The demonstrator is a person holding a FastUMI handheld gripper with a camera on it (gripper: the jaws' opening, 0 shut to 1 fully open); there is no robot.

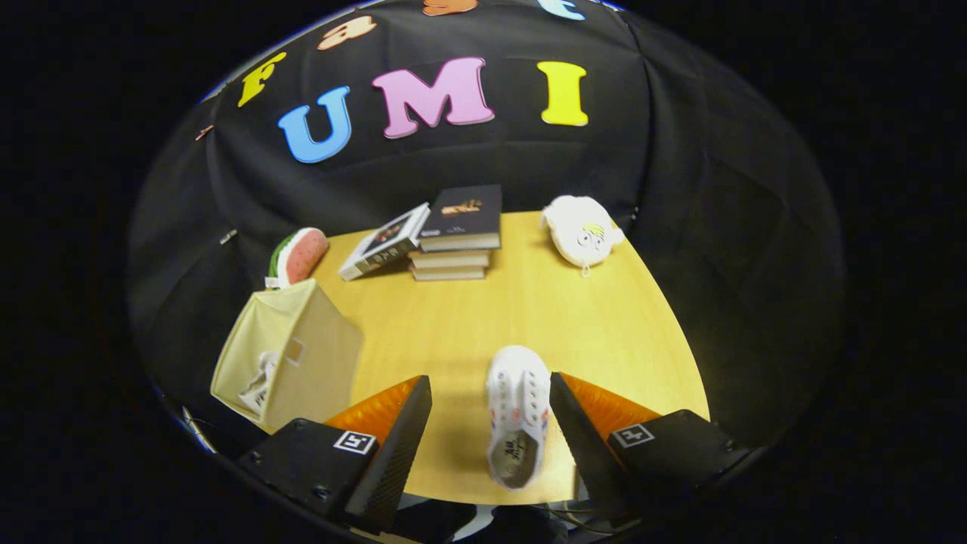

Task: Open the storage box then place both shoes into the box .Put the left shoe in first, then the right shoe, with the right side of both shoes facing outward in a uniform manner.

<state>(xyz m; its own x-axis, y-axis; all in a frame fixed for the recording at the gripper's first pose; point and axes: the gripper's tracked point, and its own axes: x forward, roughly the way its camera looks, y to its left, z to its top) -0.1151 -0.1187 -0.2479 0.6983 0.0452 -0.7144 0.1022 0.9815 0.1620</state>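
Here, open tongs point(491, 393) straddle a white shoe point(518, 414) on the wooden table point(604, 325).

tongs point(491, 393) spread wide apart, angled down, fingers gripping nothing.

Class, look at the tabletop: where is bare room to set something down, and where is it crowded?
Bare: the table middle, bordered by books, plush toy, storage box and white shoe. Crowded: the back edge, and the shoe between the open hand-held gripper fingers.
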